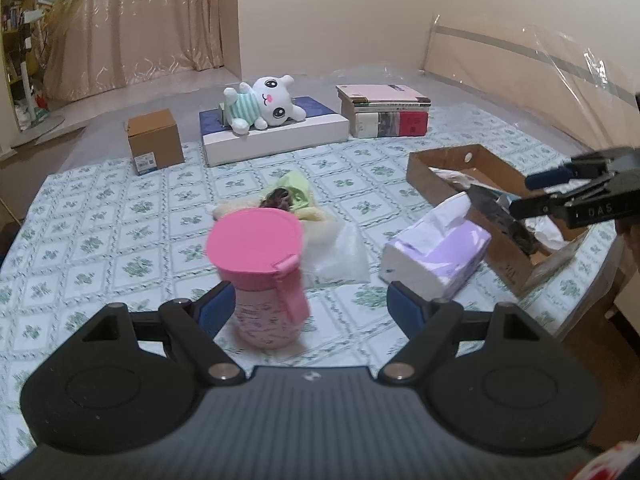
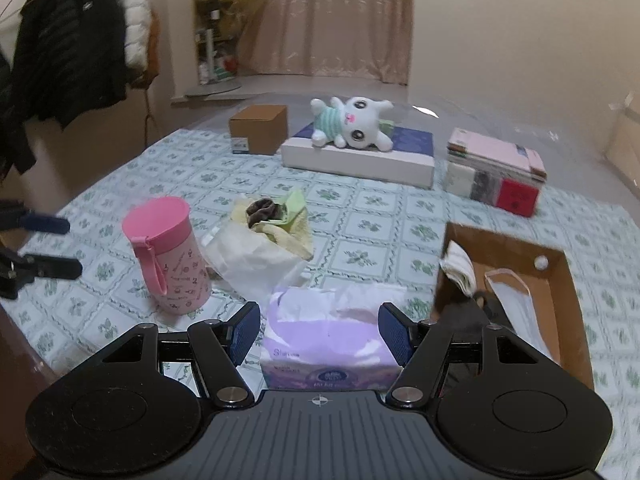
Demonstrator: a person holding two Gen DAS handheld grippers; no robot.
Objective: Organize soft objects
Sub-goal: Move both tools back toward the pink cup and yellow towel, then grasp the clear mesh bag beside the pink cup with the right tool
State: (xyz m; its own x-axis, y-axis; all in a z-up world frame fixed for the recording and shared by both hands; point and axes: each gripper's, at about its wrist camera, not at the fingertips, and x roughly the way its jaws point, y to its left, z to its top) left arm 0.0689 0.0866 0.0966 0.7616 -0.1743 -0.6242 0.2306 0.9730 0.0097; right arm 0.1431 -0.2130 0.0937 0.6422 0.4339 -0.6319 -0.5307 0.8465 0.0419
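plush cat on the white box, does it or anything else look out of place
Yes: the plush cat lies tipped on its side across the flat white box. Nearer, a loose heap of cloths spills over a plastic bag beside the upright pink cup.

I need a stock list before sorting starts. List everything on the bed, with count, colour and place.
plush cat: one, white with green striped top, lying on the flat box at the back
flat box: one, white with blue top, back centre
small carton: one, brown, back left
books: one stack, pink on top, back right
cup: one, pink with lid and strap, upright, front left
cloth pile: one, yellow, green and brown, centre, on a clear bag
tissue pack: one, purple and white, front centre
tray box: one, brown cardboard, right, holding cloths and a face mask
bedsheet: one, white with green flowers
left gripper: open, by the cup
right gripper: open, astride the tissue pack
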